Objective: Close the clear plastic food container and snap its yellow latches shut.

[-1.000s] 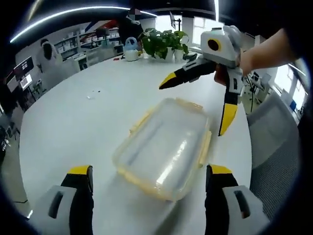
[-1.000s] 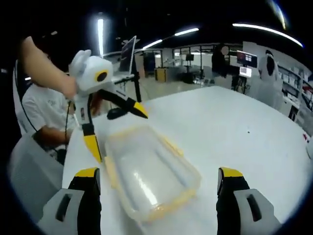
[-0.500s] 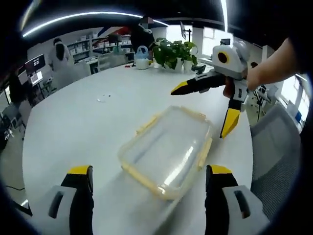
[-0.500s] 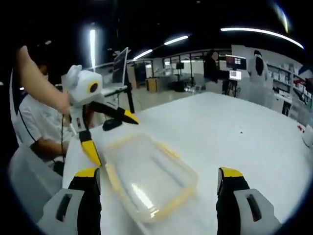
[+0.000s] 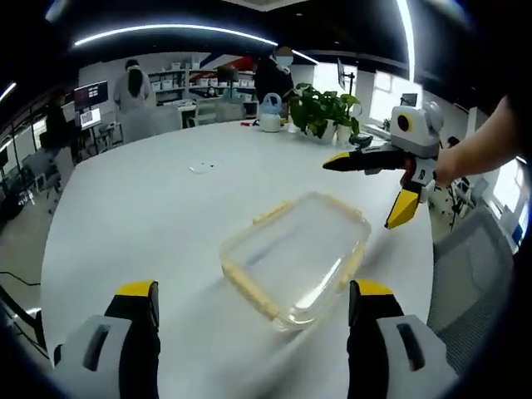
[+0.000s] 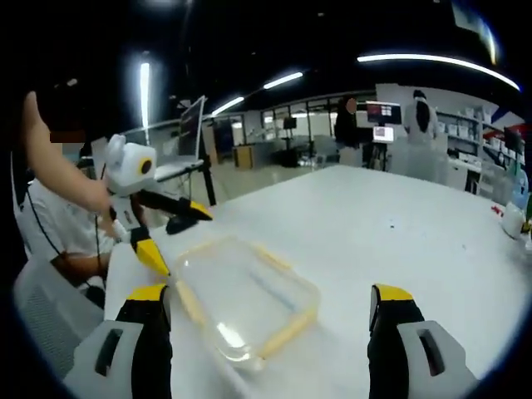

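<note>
While your left tongs [image 5: 252, 299] and right tongs [image 6: 270, 303] both hang wide open with nothing in them, the clear container [image 5: 295, 256] sits lid-on on the white counter [image 5: 150, 216], between and ahead of both pairs.

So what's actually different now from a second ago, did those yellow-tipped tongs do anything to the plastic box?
Both tongs pulled back from the clear container, which now looks smaller and farther off in both views. The right tongs and left tongs, each seen from the other's camera, drew away from its edge. Nothing was gripped or released. The container stayed put on the white table, lid on; both tongs remain open.
</note>
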### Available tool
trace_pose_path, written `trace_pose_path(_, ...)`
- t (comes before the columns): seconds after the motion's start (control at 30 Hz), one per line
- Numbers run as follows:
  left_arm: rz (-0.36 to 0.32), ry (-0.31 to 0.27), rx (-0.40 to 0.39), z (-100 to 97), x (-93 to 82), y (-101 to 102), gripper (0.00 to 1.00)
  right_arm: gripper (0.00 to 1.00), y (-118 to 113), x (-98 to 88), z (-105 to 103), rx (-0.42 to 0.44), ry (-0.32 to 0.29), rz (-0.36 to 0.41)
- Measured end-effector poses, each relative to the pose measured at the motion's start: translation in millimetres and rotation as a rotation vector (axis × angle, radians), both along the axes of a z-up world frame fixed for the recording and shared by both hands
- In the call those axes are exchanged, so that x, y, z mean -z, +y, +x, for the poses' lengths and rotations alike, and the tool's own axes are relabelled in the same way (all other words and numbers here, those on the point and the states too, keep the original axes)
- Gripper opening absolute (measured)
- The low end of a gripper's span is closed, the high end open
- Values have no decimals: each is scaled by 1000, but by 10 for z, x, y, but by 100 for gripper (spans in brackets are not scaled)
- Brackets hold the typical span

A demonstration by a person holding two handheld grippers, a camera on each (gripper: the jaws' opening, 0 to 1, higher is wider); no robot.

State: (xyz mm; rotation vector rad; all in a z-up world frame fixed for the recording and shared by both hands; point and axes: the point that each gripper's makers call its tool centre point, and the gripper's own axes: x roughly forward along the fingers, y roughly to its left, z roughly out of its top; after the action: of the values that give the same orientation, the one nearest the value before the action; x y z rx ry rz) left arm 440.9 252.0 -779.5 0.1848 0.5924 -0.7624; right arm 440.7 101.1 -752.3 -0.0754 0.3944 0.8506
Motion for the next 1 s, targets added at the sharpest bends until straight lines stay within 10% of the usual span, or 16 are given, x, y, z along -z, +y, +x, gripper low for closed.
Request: trace_pose_path(1.0, -89, -30, -163, -365, -27, 430, 94, 100, -197, -36, -365, 54, -26, 15)
